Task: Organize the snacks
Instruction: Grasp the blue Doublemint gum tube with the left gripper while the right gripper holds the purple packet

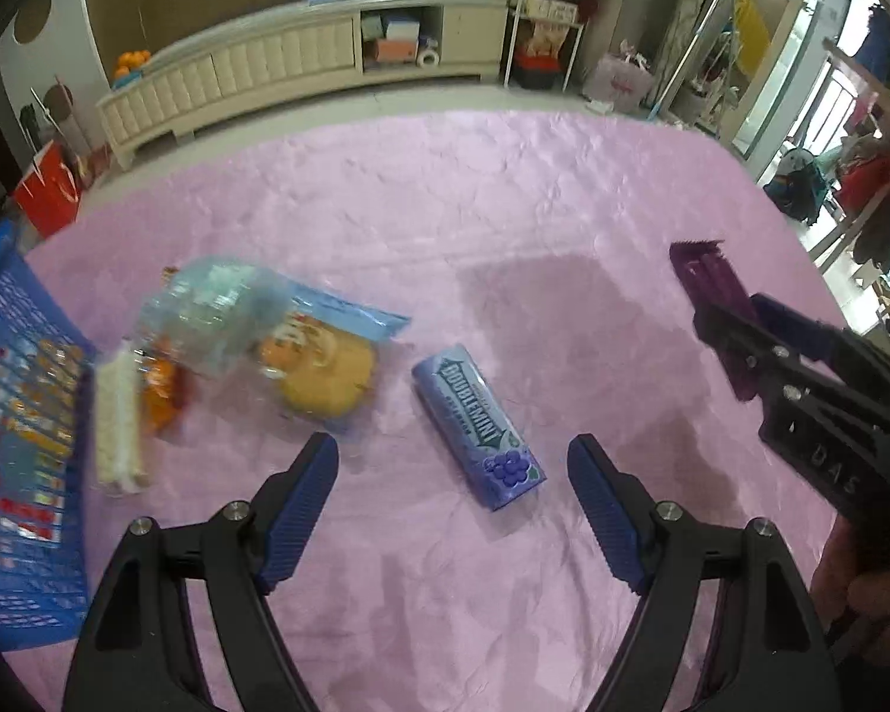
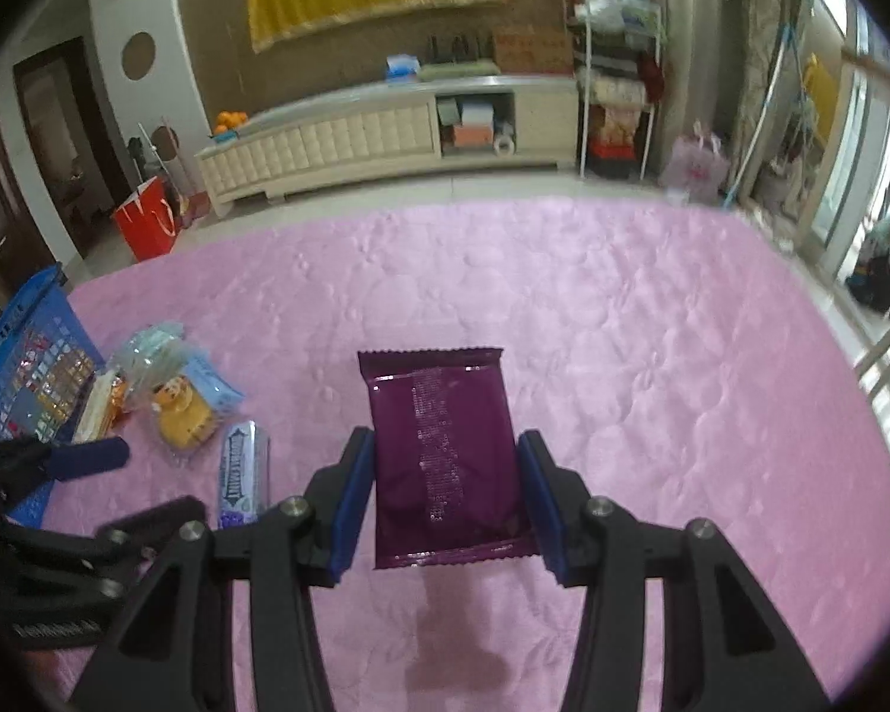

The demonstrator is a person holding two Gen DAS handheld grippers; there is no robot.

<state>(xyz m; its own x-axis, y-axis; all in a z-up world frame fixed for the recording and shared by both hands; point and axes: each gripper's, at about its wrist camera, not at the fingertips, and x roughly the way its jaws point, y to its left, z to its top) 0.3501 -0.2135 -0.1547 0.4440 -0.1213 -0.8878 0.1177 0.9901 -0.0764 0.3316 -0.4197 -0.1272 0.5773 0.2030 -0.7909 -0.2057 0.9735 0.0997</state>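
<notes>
Right gripper (image 2: 445,498) clamps purple packet (image 2: 445,457) — gum box (image 2: 242,474), basket (image 2: 24,380) leftward

L gripper (image 1: 452,501): fingers (image 1: 302,510) spread wide, nothing between them, held low and angled fwd-down. R gripper (image 2: 445,495): fingers (image 2: 350,498) closed in, pads pressing both long edges of a purple packet (image 2: 445,451), held raised, level, pointing fwd. R sits to the right of L, apart.
</notes>
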